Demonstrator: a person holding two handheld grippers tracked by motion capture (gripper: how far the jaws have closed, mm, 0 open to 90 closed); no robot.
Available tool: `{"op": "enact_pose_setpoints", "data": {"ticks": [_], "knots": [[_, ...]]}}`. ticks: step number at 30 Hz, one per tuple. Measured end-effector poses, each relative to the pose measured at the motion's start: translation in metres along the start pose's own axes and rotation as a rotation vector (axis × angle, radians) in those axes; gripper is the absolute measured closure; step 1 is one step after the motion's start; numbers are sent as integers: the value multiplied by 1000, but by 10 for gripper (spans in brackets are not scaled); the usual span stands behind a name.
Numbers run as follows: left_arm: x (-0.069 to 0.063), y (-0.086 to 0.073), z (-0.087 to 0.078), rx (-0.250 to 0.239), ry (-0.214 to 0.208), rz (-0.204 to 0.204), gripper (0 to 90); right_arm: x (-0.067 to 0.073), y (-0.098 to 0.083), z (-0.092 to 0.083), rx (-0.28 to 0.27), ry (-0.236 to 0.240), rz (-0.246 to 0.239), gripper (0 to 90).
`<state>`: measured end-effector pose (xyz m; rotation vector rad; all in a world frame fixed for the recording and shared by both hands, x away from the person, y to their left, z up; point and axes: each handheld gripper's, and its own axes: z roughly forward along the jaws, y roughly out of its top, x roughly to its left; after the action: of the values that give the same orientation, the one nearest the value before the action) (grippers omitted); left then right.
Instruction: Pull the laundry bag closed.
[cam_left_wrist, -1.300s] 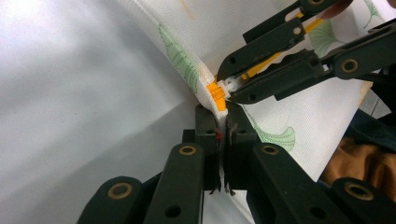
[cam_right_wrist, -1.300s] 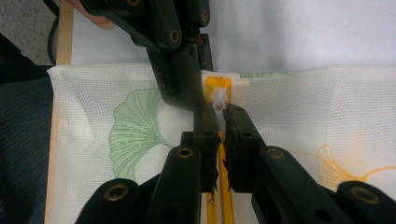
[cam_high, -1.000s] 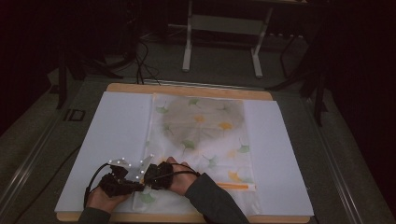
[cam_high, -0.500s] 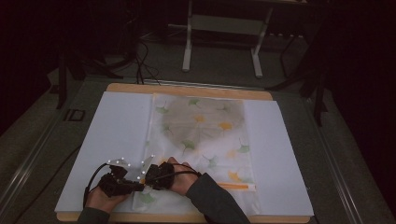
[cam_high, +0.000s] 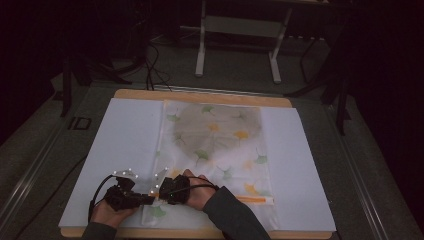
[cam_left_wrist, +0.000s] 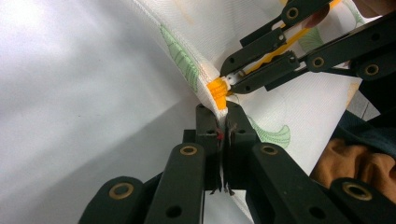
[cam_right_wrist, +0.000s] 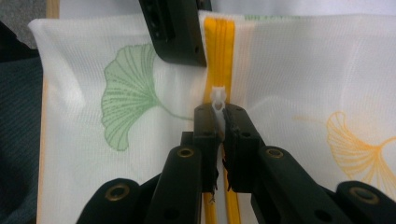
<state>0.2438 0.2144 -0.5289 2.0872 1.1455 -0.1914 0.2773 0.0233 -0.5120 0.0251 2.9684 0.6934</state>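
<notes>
Nothing has shifted over the last second: both hands sit where they were at the near left of the worktop (cam_high: 125, 130), and the mesh bag (cam_high: 215, 145) lies spread as before, its orange zipper (cam_right_wrist: 219, 42) along the near edge. That stillness suggests both grips are set and the zipper pull has not yet begun. The left gripper (cam_left_wrist: 223, 122) is clamped on the bag's fabric at the zipper's end, just below the orange end stop. The right gripper (cam_right_wrist: 218, 122) is pinched on the white zipper pull (cam_right_wrist: 218, 99), right beside the left one. From here the slider looks ready to travel right along the near edge.
</notes>
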Motion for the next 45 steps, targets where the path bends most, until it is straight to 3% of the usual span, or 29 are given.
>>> {"op": "enact_pose_setpoints", "data": {"ticks": [12,33,45], "knots": [[3,-2,0,-6,15,2,869,-2,-14,-7,10,-2,14,849],[0,-2,1,4,54,58,870,-1,-29,-15,32,-15,21,848],[0,-2,1,10,68,61,870,1,-40,-21,41,-25,32,848]]}}
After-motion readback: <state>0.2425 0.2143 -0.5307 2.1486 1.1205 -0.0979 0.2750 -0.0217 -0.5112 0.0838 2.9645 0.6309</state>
